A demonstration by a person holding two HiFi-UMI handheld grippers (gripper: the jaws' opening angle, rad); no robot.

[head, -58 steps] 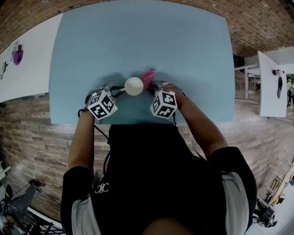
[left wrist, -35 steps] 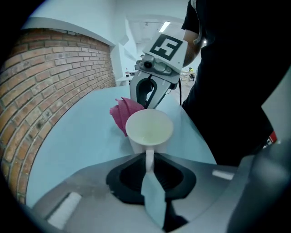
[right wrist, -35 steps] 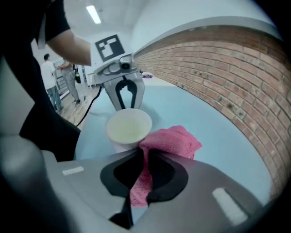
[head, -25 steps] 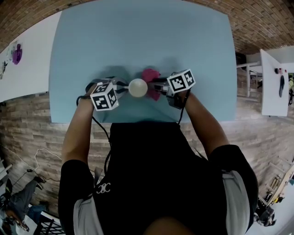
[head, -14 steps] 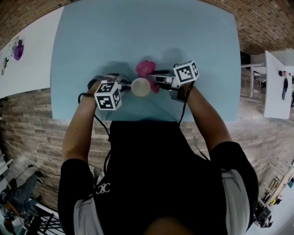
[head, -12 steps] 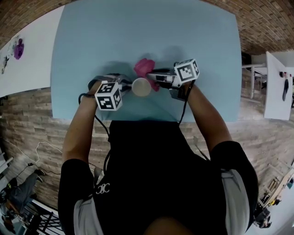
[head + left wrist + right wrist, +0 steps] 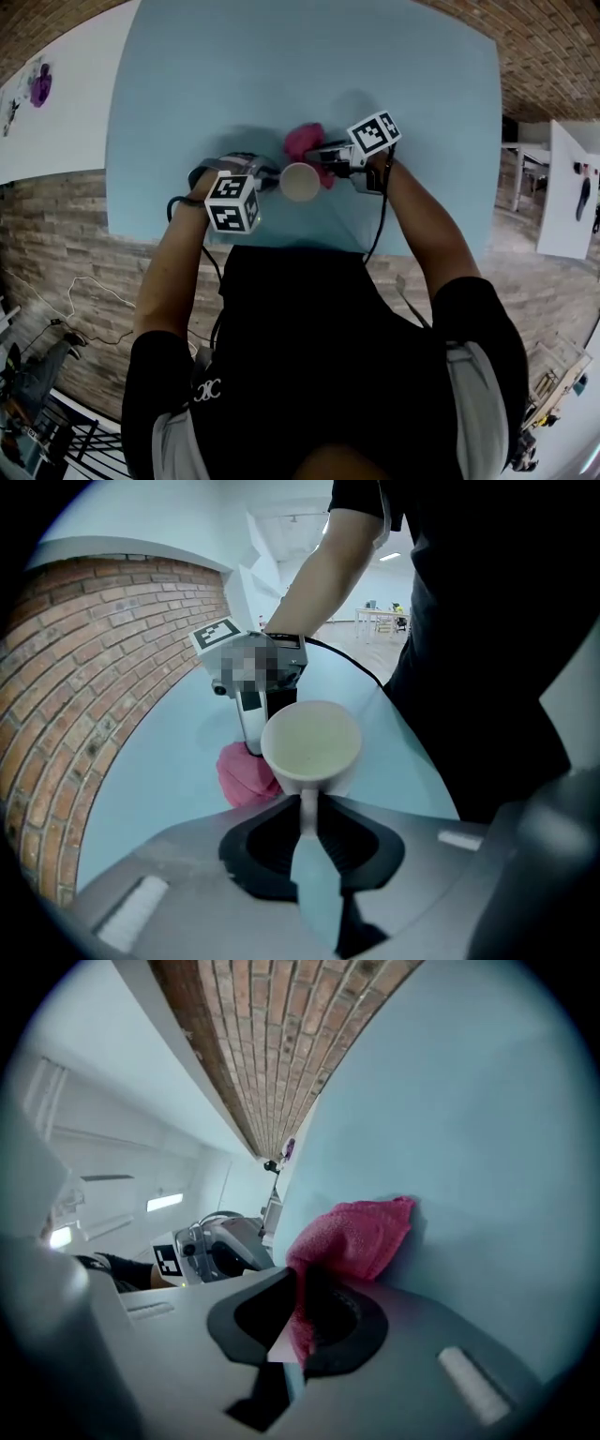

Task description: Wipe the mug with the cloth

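Observation:
A cream mug (image 7: pixel 300 182) hangs just above the light blue table (image 7: pixel 187 84), close to its near edge. My left gripper (image 7: pixel 273 177) is shut on the mug's handle; in the left gripper view the handle (image 7: pixel 307 803) sits pinched between the jaws of the left gripper (image 7: pixel 307 810), with the mug (image 7: pixel 312 742) beyond them, its mouth open to the camera. My right gripper (image 7: pixel 320 156) is shut on a pink cloth (image 7: pixel 305 141), which bunches against the mug's far side. In the right gripper view the cloth (image 7: pixel 354 1235) is held in the right gripper (image 7: pixel 298 1309); the mug is hidden there.
The table's near edge (image 7: pixel 281 246) runs just in front of the person's torso. Brick floor surrounds the table. White tables stand at the far left (image 7: pixel 47 122) and far right (image 7: pixel 567 187). The left gripper's body (image 7: pixel 220 1246) shows beyond the cloth.
The right gripper has carried the cloth from the mug's right side round to its far side and turned. The left gripper has kept its hold on the handle, shifting slightly right.

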